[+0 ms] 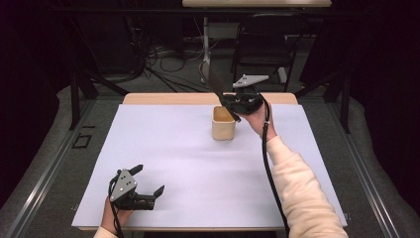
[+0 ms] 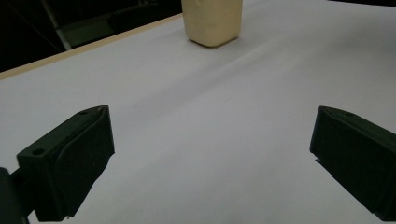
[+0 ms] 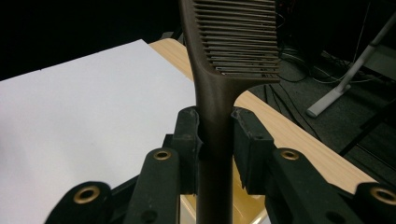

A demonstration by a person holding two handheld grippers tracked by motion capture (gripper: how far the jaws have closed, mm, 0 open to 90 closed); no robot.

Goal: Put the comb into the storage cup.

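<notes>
Now the right gripper (image 1: pixel 236 101) pinches the handle of a dark brown plastic comb (image 3: pixel 219 88), its jaws closed on it, teeth end tilting toward 11 o'clock above the cream, rounded-square holder cup (image 1: pixel 223 124). Probably best to bring the comb upright, centre the handle over the cup's mouth, then lower slowly. The left gripper (image 1: pixel 148 186) rests wide open, holding nothing, at 7 o'clock on the white table cover (image 1: pixel 198 168).

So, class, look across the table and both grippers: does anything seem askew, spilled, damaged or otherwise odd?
Nothing stands out. The comb is clamped by its handle in the right gripper, tilted over the beige cup, which stands upright on the white mat. The left gripper rests open, with nothing between its jaws. Nothing looks spilled or broken.
</notes>
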